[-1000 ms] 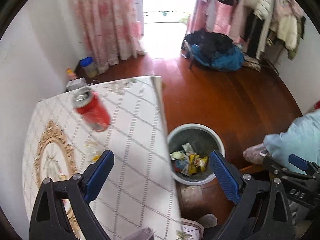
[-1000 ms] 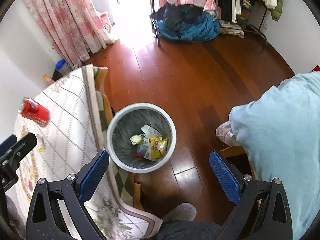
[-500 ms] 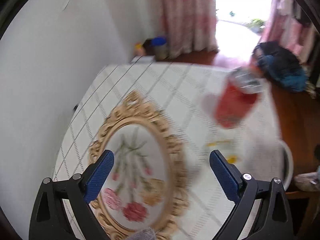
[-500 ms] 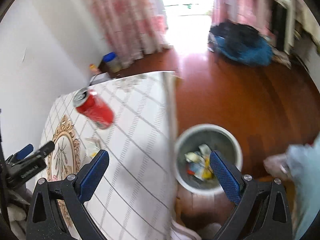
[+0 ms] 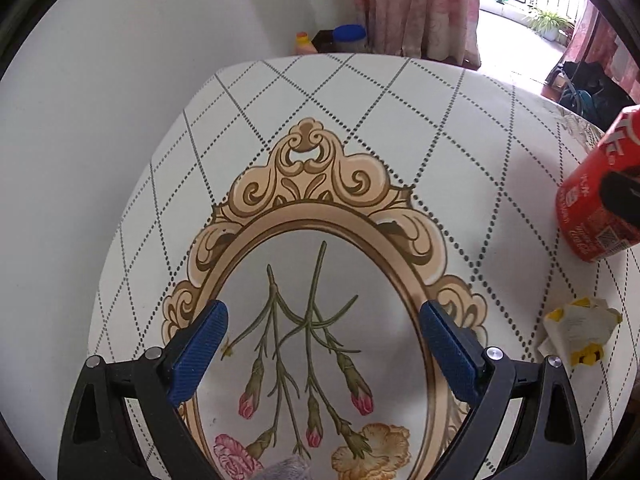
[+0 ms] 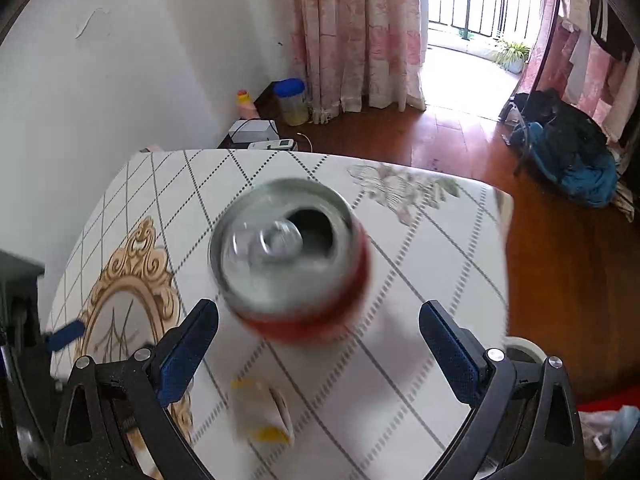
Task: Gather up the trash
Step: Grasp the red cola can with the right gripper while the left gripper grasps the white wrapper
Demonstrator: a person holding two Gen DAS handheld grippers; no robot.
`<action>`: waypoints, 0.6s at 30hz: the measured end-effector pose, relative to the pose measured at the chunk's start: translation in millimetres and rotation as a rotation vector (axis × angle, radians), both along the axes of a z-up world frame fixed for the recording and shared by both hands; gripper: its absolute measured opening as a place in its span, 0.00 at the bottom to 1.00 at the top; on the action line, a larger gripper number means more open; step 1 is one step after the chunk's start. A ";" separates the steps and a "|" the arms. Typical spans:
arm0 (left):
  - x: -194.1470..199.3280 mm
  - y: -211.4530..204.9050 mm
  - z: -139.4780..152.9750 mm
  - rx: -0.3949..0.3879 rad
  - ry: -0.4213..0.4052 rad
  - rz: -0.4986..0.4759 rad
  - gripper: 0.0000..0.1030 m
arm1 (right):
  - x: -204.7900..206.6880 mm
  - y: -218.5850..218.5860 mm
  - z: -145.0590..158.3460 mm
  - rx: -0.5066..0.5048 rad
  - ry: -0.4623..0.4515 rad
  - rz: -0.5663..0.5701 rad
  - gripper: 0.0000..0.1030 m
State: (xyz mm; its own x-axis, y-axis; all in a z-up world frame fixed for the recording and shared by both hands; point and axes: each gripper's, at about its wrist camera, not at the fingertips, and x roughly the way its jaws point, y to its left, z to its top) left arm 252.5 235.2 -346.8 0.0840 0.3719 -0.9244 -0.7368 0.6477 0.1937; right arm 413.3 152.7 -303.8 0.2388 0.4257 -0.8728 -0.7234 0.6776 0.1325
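Observation:
A red opened soda can (image 6: 290, 260) stands upright on the table; my right gripper (image 6: 318, 344) is open, just above and around it, jaws apart on either side without touching. The can also shows at the right edge of the left wrist view (image 5: 596, 196), partly hidden by a black gripper part. A crumpled white and yellow wrapper (image 6: 262, 412) lies on the cloth below the can, and shows in the left wrist view (image 5: 576, 330). My left gripper (image 5: 322, 344) is open and empty over the flower print.
The table (image 5: 360, 120) has a white diamond-pattern cloth with a gold oval frame print. Its right edge drops to a wooden floor (image 6: 568, 280). The bin's white rim (image 6: 524, 350) peeks out below that edge. A jar (image 6: 292, 102) and boxes stand by the wall.
My right gripper swung from over the bin to the table and closed in on the can. My left gripper turned left over the flower print, so the can slid to its right edge.

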 end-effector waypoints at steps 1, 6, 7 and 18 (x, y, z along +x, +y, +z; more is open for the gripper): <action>-1.1 -0.4 -0.8 -0.002 0.003 0.002 0.95 | 1.3 4.0 -2.9 0.005 0.008 -0.001 0.99; -8.4 -1.8 -0.3 -0.014 0.000 0.008 0.95 | 5.8 16.1 -7.2 0.025 0.030 0.000 0.70; -7.8 -1.4 0.6 -0.012 0.002 0.009 0.95 | 6.2 14.9 -5.8 0.033 0.032 -0.002 0.70; 18.8 -62.2 36.5 -0.244 -0.216 -0.035 0.94 | 11.7 -88.8 27.5 0.005 -0.053 -0.136 0.70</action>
